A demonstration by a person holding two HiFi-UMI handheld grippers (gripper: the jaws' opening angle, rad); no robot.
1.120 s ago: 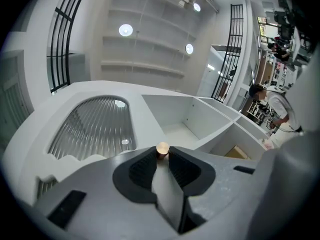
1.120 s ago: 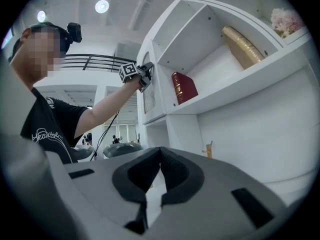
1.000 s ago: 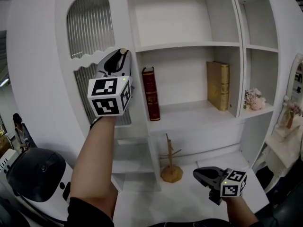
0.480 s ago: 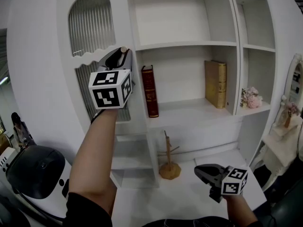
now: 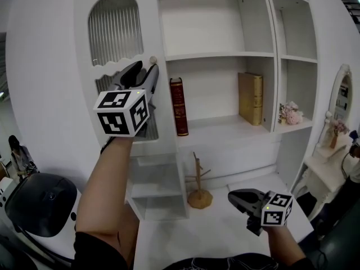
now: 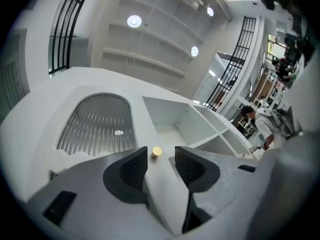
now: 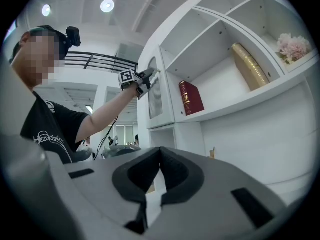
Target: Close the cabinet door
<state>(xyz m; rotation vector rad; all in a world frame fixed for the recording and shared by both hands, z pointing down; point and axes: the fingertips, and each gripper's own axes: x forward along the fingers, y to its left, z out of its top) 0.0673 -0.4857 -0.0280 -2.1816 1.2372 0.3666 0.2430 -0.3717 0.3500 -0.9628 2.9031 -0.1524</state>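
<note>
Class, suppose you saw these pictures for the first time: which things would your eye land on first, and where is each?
The raised left tool stands out first, its jaws opening astride the edge of the white cabinet door, by a small gold knob. Next come the dark red book and the gold book, standing on an open shelf right of the door. The right tool hangs low, shut and empty.
</note>
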